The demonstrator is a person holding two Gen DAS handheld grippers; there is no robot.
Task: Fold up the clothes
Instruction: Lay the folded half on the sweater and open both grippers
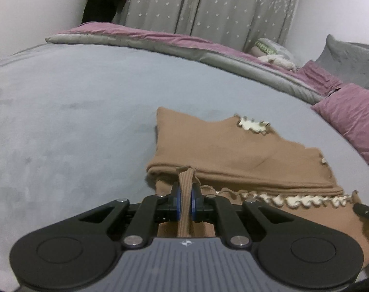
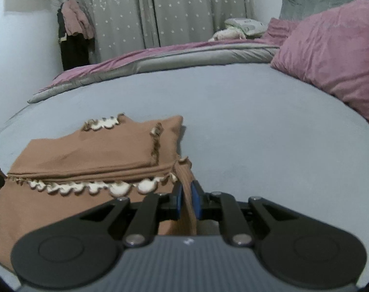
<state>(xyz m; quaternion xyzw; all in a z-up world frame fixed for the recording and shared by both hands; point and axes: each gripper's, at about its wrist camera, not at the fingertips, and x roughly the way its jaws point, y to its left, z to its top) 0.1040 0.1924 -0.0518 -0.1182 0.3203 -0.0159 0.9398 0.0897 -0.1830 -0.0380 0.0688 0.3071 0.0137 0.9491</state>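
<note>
The brown top (image 1: 223,150) lies part-folded on the grey bedsheet (image 1: 75,112), near the pink pillow (image 2: 330,56). The left gripper (image 1: 185,200) and right gripper (image 2: 187,200) each pinch a near corner. Carry both corners evenly toward the pillow-side edge, keeping the hem taut.

- Each gripper, the left gripper (image 1: 185,200) and the right gripper (image 2: 187,200), is built of matte black linkage arms.
- Blue pads (image 1: 176,202) are fitted to the fingers.
- Silver screws (image 1: 133,240) are seen at the pivots.
- A grey ribbed housing (image 2: 184,265) with a small white mark is shown.
</note>
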